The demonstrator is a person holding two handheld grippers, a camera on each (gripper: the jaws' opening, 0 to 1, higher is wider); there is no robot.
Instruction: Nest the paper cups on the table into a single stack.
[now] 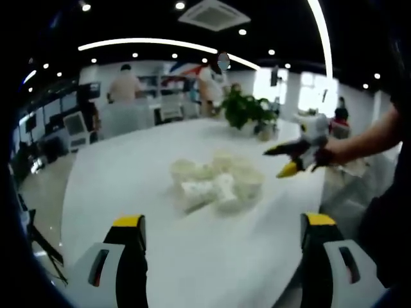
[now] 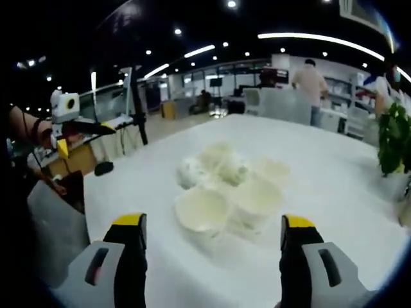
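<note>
A loose cluster of white paper cups (image 1: 217, 183) is being shown near the middle of a smooth, matte white table (image 1: 128, 192) with a rounded edge. The cups are lying crowded together, touching one another, some upright and some tipped on their sides; their exact number cannot be told through the blur. In the right gripper view the same cups (image 2: 231, 192) are being seen closer: two wide, round mouths are being turned toward the camera at the near side of the group, with thin rolled rims and pale, dull walls, and smaller cups are being bunched behind them.

The left gripper (image 1: 221, 240) is being held above the near table edge, its two grey-white jaws tipped with yellow standing wide apart, with nothing between them. The right gripper (image 2: 212, 240) is likewise being held spread open and empty, the cups lying just beyond its jaw tips.

In the left gripper view the other gripper (image 1: 292, 157) is being carried in from the right by a hand, its dark, tapered jaws ending in yellow. A leafy green potted plant (image 1: 247, 110) is being shown on the far side of the table. People (image 1: 125, 83) are standing in the background under round ceiling lights.
</note>
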